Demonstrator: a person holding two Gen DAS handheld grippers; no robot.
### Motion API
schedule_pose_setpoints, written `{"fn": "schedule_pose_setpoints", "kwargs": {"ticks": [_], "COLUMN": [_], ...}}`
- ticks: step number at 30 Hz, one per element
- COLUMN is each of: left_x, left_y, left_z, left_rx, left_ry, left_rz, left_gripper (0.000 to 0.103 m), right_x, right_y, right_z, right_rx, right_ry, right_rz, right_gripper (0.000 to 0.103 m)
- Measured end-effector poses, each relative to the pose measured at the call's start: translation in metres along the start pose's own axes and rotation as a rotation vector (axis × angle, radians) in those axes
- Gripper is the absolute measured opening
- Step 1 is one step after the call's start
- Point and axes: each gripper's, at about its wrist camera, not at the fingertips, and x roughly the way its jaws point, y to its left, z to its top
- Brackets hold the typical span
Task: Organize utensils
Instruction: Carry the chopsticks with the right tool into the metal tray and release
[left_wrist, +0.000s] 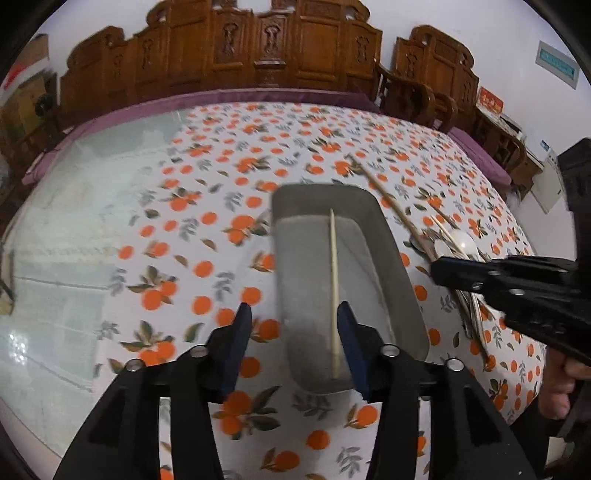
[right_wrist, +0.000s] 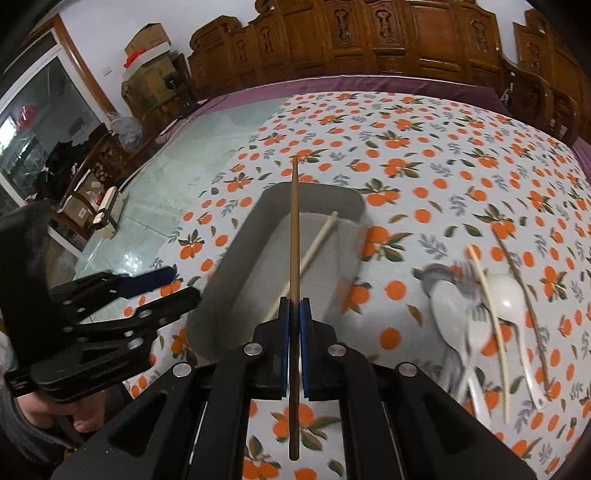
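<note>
Left wrist view only: the full gap between the left gripper (left_wrist: 293, 325) pads, and the pale chopstick (left_wrist: 334, 291) seen lengthwise along the floor of the grey tray (left_wrist: 384, 236).
Right wrist view only: the brown chopstick (right_wrist: 294, 258) pinched in the right gripper (right_wrist: 294, 314), and the heap of loose utensils (right_wrist: 480, 314) in fuller spread — white spoons, a fork, a pale stick, a thin brown stick.
Left gripper state: jaws released, standing roughly half apart; nothing between the pads. The right-hand pad sits just beside the near end of the pale chopstick; contact cannot be told.
Right gripper state: clenched on the brown chopstick, which runs straight ahead between the blue pads, its far tip over the far rim of the tray and its near end reaching back under the gripper body.
Pale chopstick: lies inside the tray, on the floor, apart from both grippers' grasp.
Tray: rests on the orange-print tablecloth (left_wrist: 207, 229), long axis running away from both cameras.
Loose utensils: on the cloth to the right of the tray, outside it — blurred in both views.
Background: carved wooden chairs (right_wrist: 369, 40) line the far table edge.
</note>
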Motion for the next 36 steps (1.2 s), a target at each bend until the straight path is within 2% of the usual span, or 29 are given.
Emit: {"fn": "schedule_pose_setpoints", "kwargs": {"ticks": [2,5,8,11,18,27,32,36], "left_x": [-0.009,-0.018,-0.024,-0.028,-0.031,-0.035,-0.038,-0.039], "left_y": [0.008,0.017,0.026,0.032,0.036,0.032,0.027,0.015], "left_z": [0.001,0.003,0.002,-0.001,-0.006,-0.011,-0.014,-0.013], "left_rx": [-0.004,-0.011,-0.015,-0.021,-0.021,-0.026,-0.038,-0.033], "left_ry": [-0.009,-0.027,-0.035,-0.036,-0.026,-0.03,-0.058,-0.08], "left_rz": [0.018,0.036,0.035,0.048,0.059,0.064,0.063,0.064], "left_gripper": [0.052,0.067,0.073,0.084,0.092,0.093,0.093,0.093], "right_x": [0.008,0.023,0.04,0.054,0.07,0.07,0.043,0.002], "right_y": [0.004,0.007,0.007,0.003,0.0,0.003,-0.001,-0.01], "right_z": [0.003,0.006,0.007,0.008,0.012,0.016,0.014,0.003], "right_rx": [0.004,-0.002,-0.003,0.013,0.05,0.04,0.025,-0.003], "right_ry": [0.007,0.016,0.034,0.053,0.069,0.065,0.01,-0.052], "right_rz": [0.007,-0.005,-0.024,-0.024,-0.014,0.011,0.011,-0.011], "right_gripper": [0.006,0.006,0.006,0.006,0.006,0.01,0.01,0.01]}}
